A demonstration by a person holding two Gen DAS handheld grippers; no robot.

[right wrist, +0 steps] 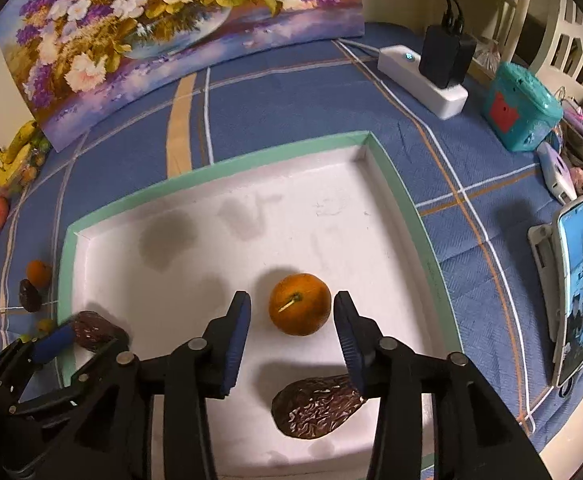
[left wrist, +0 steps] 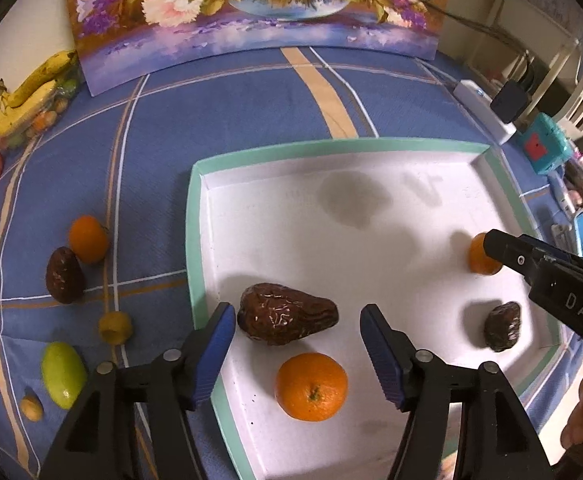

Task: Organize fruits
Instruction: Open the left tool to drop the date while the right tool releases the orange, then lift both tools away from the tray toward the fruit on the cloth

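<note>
White tray (left wrist: 371,160) holds two oranges and two dark fruits. Our right gripper (right wrist: 293,316) is open around the far orange (right wrist: 299,309); left gripper (left wrist: 297,320) open by a dark fruit (left wrist: 287,314). Risk: orange rolls if pads close off-centre.

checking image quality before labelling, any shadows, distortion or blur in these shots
Left wrist view: fisheye bends the tray rim; soft grey shadows on its floor; dark vignette corners. Right wrist view: the painting curves; the orange between the right tool fingers casts a shadow; all fairly sharp.
</note>
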